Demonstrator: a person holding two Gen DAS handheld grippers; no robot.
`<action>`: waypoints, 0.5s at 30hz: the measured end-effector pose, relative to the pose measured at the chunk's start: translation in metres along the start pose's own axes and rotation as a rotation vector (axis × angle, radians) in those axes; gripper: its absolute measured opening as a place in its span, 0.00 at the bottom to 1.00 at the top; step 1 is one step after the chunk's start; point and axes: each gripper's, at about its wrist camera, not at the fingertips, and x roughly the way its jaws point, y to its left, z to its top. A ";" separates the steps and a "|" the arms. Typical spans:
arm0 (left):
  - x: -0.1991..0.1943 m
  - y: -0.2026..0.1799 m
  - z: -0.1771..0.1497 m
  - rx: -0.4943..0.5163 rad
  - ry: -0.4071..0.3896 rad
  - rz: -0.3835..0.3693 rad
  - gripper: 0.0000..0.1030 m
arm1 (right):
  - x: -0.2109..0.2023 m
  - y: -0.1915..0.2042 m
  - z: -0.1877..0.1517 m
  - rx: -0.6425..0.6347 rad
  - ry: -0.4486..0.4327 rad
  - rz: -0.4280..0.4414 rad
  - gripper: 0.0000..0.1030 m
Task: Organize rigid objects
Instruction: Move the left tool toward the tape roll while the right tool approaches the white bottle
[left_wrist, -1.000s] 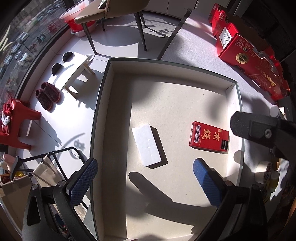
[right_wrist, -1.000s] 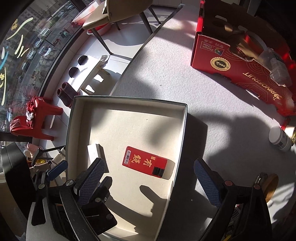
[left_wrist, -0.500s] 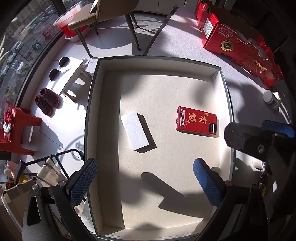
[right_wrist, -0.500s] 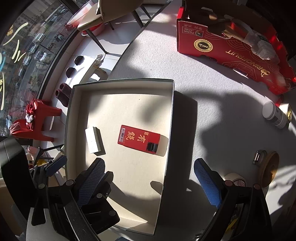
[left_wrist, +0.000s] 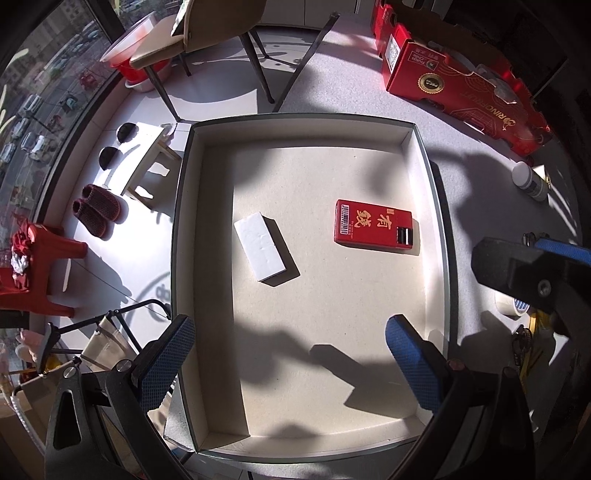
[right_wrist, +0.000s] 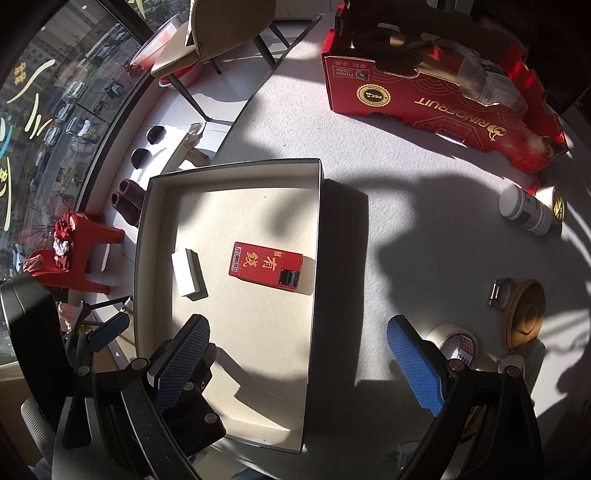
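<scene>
A shallow cream box (left_wrist: 369, 119) (right_wrist: 236, 167) sits on the grey table. Inside lie a white block (left_wrist: 259, 251) (right_wrist: 183, 272) at the left and a red packet with gold characters (left_wrist: 373, 225) (right_wrist: 265, 264) at the right. My left gripper (left_wrist: 290, 360) is open and empty, above the box's near part. My right gripper (right_wrist: 299, 363) is open and empty, straddling the box's right wall near its front. On the table to the right lie a white bottle (right_wrist: 526, 214) (left_wrist: 529, 181), a wooden ring (right_wrist: 524, 319), a metal clip (right_wrist: 498, 291) and a tape roll (right_wrist: 456, 345).
A large red fruit carton (right_wrist: 439, 88) (left_wrist: 461, 92) stands at the back right of the table. The table edge runs along the left; below it are a chair (left_wrist: 221, 33), a white stool (left_wrist: 147, 162), slippers (left_wrist: 96, 212) and a red stool (left_wrist: 37, 258).
Both grippers have pulled back and to the right; the box and its contents have shifted left and further away in both views. The bottle, ring and tape have come into the right wrist view.
</scene>
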 end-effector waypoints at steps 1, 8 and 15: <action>-0.001 -0.005 -0.001 0.012 0.004 -0.003 1.00 | -0.001 -0.007 -0.005 0.013 0.003 0.001 0.95; -0.007 -0.073 -0.003 0.162 0.019 -0.037 1.00 | -0.015 -0.082 -0.057 0.170 0.006 -0.035 0.95; -0.015 -0.173 -0.010 0.364 0.014 -0.082 1.00 | -0.046 -0.189 -0.121 0.491 -0.067 -0.044 0.95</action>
